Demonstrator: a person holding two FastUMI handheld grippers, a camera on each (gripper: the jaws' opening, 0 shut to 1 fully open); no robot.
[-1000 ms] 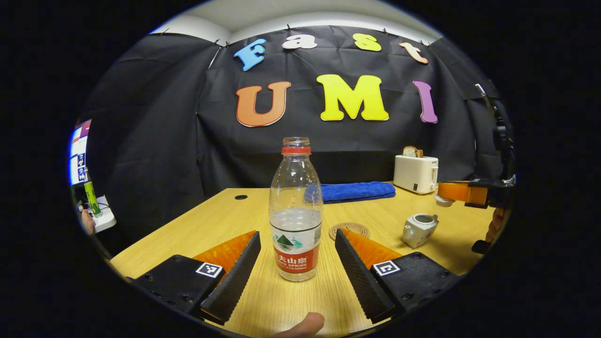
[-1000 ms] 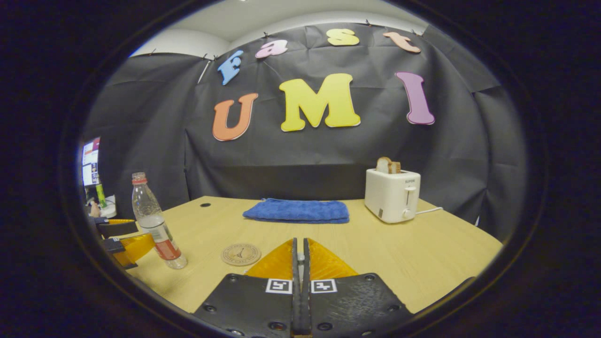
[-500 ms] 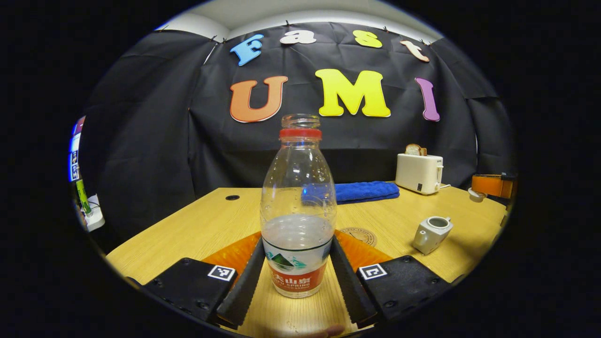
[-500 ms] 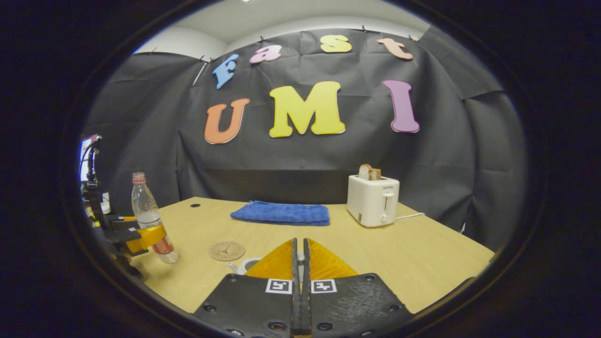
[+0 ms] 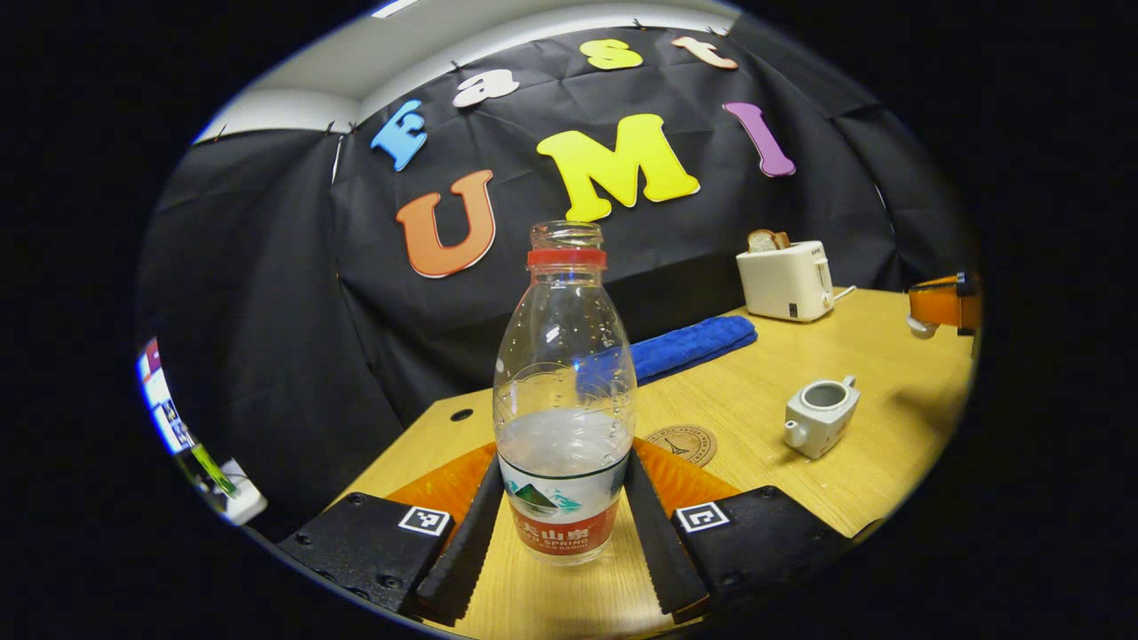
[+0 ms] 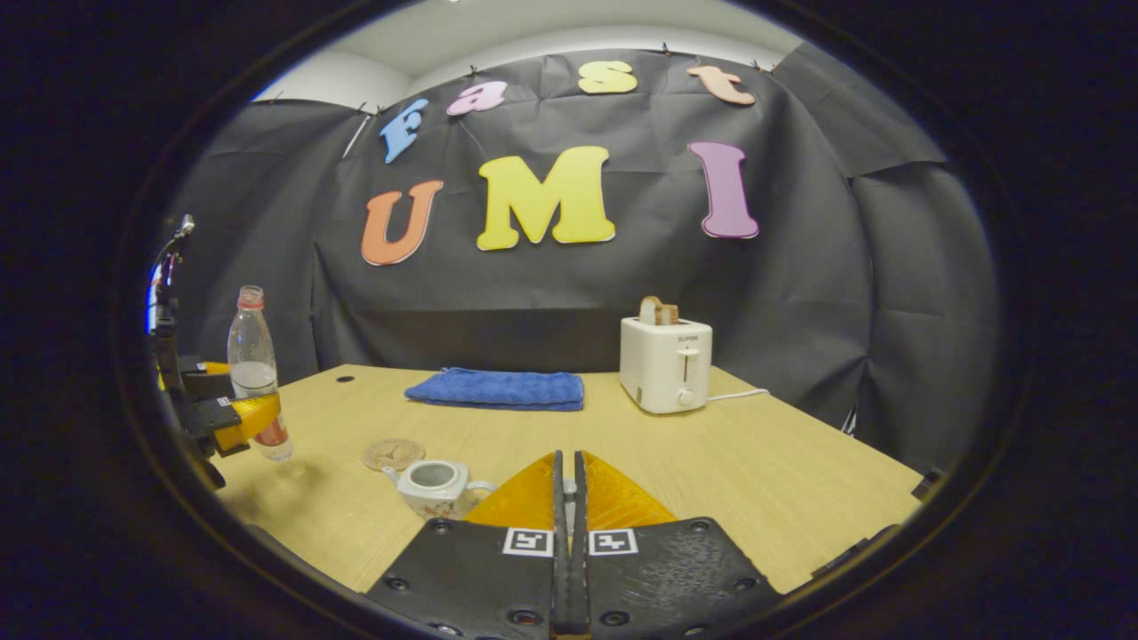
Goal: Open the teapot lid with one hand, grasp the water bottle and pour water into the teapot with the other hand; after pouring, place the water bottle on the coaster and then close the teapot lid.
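Water bottle [image 5: 565, 418], uncapped and about half full, is sitting dead centre in the left gripper view, and the left gripper [image 5: 562, 524] is clamping both fingers onto its label band. In the right gripper view the bottle is hanging clear of the table [image 6: 800, 480] at the left edge. The teapot [image 5: 820, 416], lid off and mouth open, is standing at centre right of the left gripper view, with the coaster [image 5: 681, 444] lying between it and the bottle. The right gripper [image 6: 566, 533] is showing its fingers pressed together at the bottom of its own view; a small pale piece is peeking at its tip in the left gripper view, probably the lid. The carry to the pot seems to be under way: keeping the bottle upright until its neck is over the opening, then tipping slowly, looks wisest. Counting up: one bottle, one teapot, one coaster, one blue towel [image 6: 496, 389], one toaster [image 6: 666, 363].
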